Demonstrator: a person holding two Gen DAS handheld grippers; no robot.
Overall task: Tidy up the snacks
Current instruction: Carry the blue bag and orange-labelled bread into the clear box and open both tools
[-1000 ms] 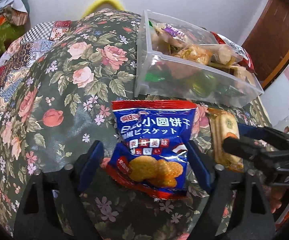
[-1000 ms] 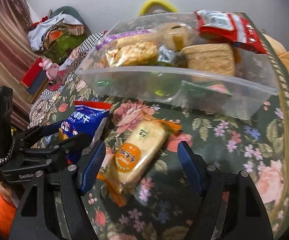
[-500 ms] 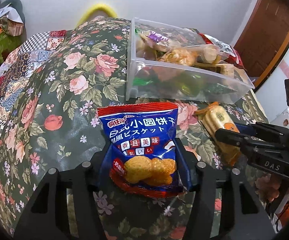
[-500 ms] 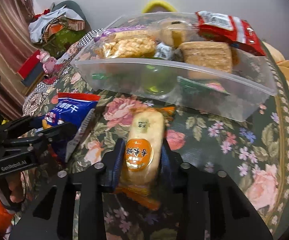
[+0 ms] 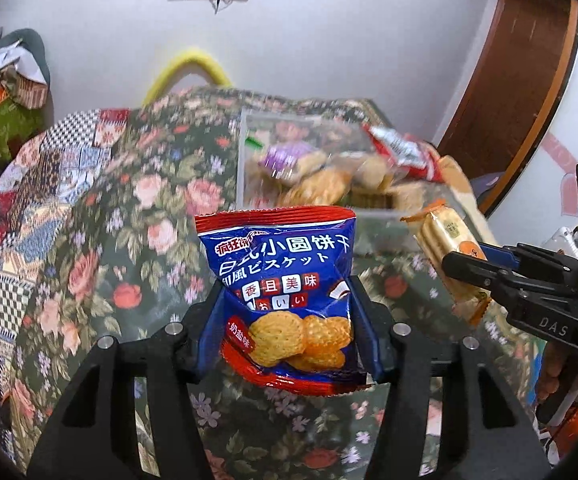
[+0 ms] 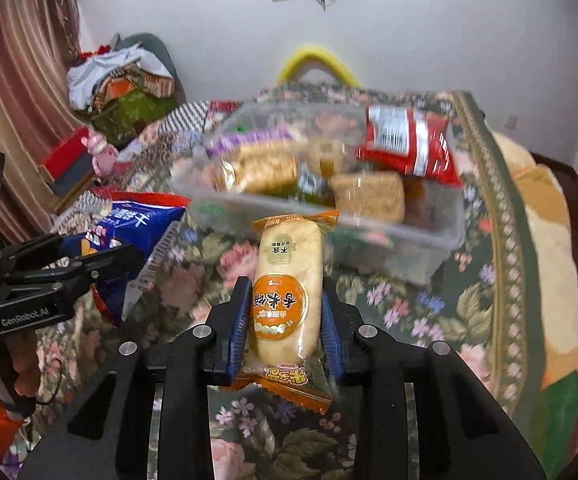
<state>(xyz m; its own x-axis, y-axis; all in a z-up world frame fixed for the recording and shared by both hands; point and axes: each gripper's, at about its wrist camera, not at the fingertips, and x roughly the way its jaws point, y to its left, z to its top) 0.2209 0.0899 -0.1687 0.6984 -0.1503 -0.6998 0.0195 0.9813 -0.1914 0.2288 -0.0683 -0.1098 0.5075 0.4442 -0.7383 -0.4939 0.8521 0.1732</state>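
1. Left gripper (image 5: 287,330) clamped on a blue and red biscuit bag (image 5: 281,280), blue pads squeezing both sides of the lower half. Jaws just closed in on it within the last second. Bag upright, top edge flaring out above the fingers, clear of the floral tablecloth (image 5: 137,216) underneath.
2. Right gripper (image 6: 285,326) pinched tight around a pale rice cracker pack (image 6: 289,280) with an orange round label, pads pressing on both long sides. Jaws also just closed, pack between them the whole way. Pack standing on end, crimped orange end hanging below the fingers, off the cloth.
3. Same rice cracker pack showing up at the right of the left wrist view (image 5: 447,248), tilted, gripped low down by the other tool.
4. Same biscuit bag at the left of the right wrist view (image 6: 129,240), side on, held by the left tool (image 6: 101,264).
5. Clear plastic bin (image 6: 429,256) sitting on the cloth behind both packs, already loaded with snacks: a red and white bag (image 6: 409,144) at the far right end, a purple wrapper, some golden cracker packs. Pretty blurry, so no reading the labels in there.
6. Both held snacks in front of the bin, not over it.
7. Yellow curved thing (image 6: 317,62) peeking up behind the far table edge, pile of clothes (image 6: 117,76) off at the back left.
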